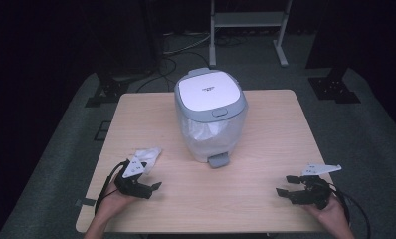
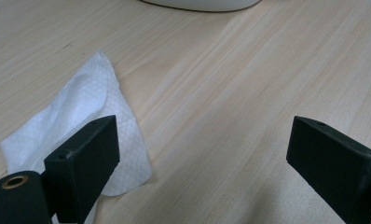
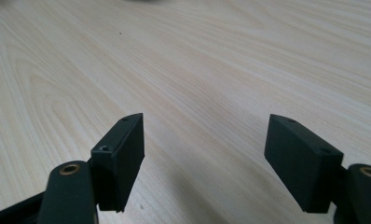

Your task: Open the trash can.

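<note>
Seen from above: a pale wooden desk [image 1: 265, 149] on grey carpet, with a lidded pedal bin [image 1: 211, 114] standing upright at its middle toward the far edge, white lid panel framed in grey, translucent liner visible through the body, and a grey foot pedal [image 1: 219, 160] jutting out at the base on the near side. Left of the bin and nearer the person, a crumpled white tissue [image 1: 147, 154] lying flat on the wood, well apart from the bin. Just beside the tissue on its near side, the left tool [image 1: 145, 188], held in the left hand [image 1: 117, 200] at the near left corner, jaws spread wide and holding nothing, grey three-cornered plate on top, cable looping back off the desk edge. From the left gripper view, the tissue [image 2: 81, 126] partly behind the left-hand jaw, embossed surface showing, and bare wood between the two jaws; at the top edge, a sliver of the bin's white base [image 2: 202, 4]. At the near right corner, the right tool [image 1: 284, 191] in the right hand [image 1: 330, 211], likewise spread and empty, pointing left across the desk, well apart from bin and tissue. In the right gripper view, bare wood grain [image 3: 207, 70] between and beyond the open jaws.
</note>
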